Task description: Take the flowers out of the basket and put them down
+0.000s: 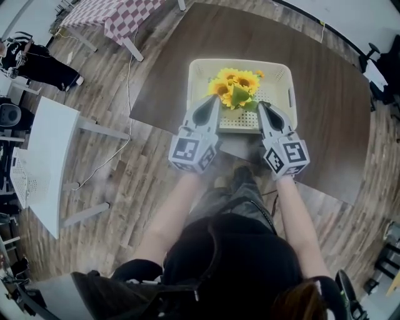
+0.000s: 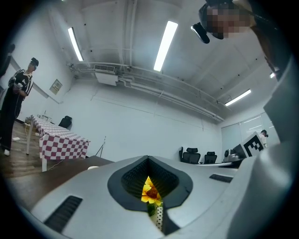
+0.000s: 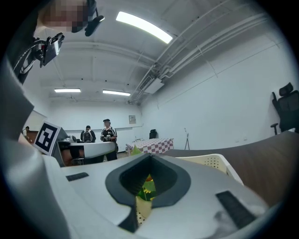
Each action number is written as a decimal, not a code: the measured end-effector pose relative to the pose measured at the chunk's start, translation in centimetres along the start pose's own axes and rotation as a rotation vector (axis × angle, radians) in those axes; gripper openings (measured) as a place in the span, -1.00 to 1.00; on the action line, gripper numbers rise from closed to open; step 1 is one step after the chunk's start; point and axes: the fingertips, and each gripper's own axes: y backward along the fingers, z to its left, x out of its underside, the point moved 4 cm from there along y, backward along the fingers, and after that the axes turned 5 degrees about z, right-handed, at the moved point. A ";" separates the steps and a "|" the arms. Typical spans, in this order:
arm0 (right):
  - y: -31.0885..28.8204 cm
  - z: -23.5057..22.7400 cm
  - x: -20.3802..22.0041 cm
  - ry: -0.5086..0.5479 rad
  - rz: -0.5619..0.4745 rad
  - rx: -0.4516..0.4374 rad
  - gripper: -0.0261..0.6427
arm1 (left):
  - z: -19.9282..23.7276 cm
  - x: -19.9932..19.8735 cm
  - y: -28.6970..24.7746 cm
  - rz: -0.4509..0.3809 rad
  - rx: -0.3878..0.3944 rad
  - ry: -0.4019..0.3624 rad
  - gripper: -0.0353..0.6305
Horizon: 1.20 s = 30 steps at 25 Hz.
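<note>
A bunch of yellow sunflowers [image 1: 235,87] with green leaves lies in a cream perforated basket [image 1: 240,63] on the dark brown table [image 1: 319,94]. My left gripper [image 1: 215,102] reaches over the basket's near side, its tip at the left edge of the blooms. My right gripper [image 1: 262,108] comes in at the bunch's right, next to the leaves. Both are shut with nothing between the jaws. In the left gripper view a sunflower [image 2: 150,191] shows through the slot of the shut left gripper [image 2: 149,160]. The right gripper view shows leaves and petals [image 3: 148,189] past the shut right gripper [image 3: 150,158].
The basket's wall [image 3: 212,162] runs off to the right in the right gripper view. A white table [image 1: 51,156] stands on the wood floor at the left, a checked-cloth table [image 1: 119,14] at the top. A person [image 1: 34,62] stands far left; several people [image 3: 106,135] stand in the room.
</note>
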 end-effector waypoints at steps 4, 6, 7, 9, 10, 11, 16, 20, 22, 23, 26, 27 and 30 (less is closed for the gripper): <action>-1.1 -1.0 -0.9 0.006 0.000 -0.015 -0.92 | 0.6 -0.2 -0.5 -0.002 -0.029 0.001 -0.89; -1.7 -1.4 -1.2 0.010 0.003 -0.026 -0.92 | 0.8 -0.3 -0.8 -0.002 -0.040 -0.002 -0.89; -2.0 -1.6 -1.3 0.011 0.005 -0.031 -0.92 | 0.9 -0.4 -1.0 -0.003 -0.045 -0.004 -0.89; -2.4 -1.9 -1.3 0.011 0.010 -0.038 -0.92 | 1.1 -0.5 -1.4 -0.005 -0.056 -0.006 -0.89; -2.6 -2.1 -1.4 0.009 0.013 -0.041 -0.92 | 1.2 -0.6 -1.6 -0.007 -0.061 -0.006 -0.89; -2.7 -2.3 -1.4 0.008 0.017 -0.044 -0.92 | 1.2 -0.6 -1.8 -0.008 -0.065 -0.006 -0.89; -3.8 -3.3 -1.4 0.000 0.049 -0.049 -0.92 | 1.7 -0.7 -2.5 -0.007 -0.089 -0.009 -0.89; -4.8 -4.0 -1.3 -0.013 0.073 -0.058 -0.91 | 2.0 -0.8 -3.0 -0.011 -0.105 -0.008 -0.89; -5.3 -4.3 -1.2 -0.016 0.087 -0.057 -0.91 | 2.1 -0.8 -3.2 -0.012 -0.110 -0.011 -0.89; -5.6 -4.5 -1.1 -0.018 0.095 -0.057 -0.91 | 2.2 -0.8 -3.3 -0.010 -0.115 -0.014 -0.89; -6.4 -5.2 -1.0 -0.029 0.122 -0.055 -0.91 | 2.4 -1.0 -3.5 -0.010 -0.130 -0.015 -0.89; -6.6 -5.4 -1.0 -0.033 0.135 -0.053 -0.91 | 2.5 -1.1 -3.6 -0.010 -0.134 -0.014 -0.89; -7.4 -6.0 -0.7 -0.048 0.174 -0.051 -0.84 | 2.7 -1.1 -3.8 -0.012 -0.141 -0.017 -0.89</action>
